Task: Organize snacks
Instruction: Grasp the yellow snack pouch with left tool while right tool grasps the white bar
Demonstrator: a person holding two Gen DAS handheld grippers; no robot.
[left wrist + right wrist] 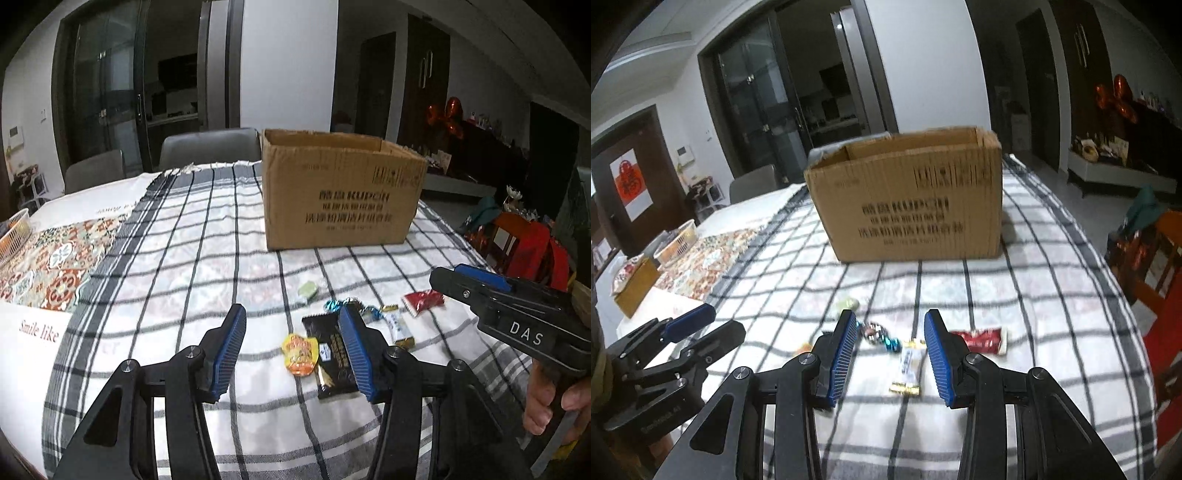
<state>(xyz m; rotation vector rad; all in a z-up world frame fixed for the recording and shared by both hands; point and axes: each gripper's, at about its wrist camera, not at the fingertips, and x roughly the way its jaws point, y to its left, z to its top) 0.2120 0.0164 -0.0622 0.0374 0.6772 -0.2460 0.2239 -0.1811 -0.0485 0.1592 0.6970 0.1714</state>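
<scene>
i'd drop my half-open, empty right gripper (890, 325) square over the white candy bar (908, 365) at 6 o'clock of the cardboard box (908, 199), left gripper (291, 321) wide, empty too.

Black grippers (291, 354), ribbed blue fingers (844, 356)

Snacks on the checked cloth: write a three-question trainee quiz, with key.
1. True or false: the cardboard box is closed.
2. Which snack lies in line between the right gripper's fingers: A red packet, B white and gold candy, C green candy?
3. Fill in: neither the right gripper nor the left gripper holds a ____.

Key: 1 false, its top is open; 2 B; 3 snack.
</scene>
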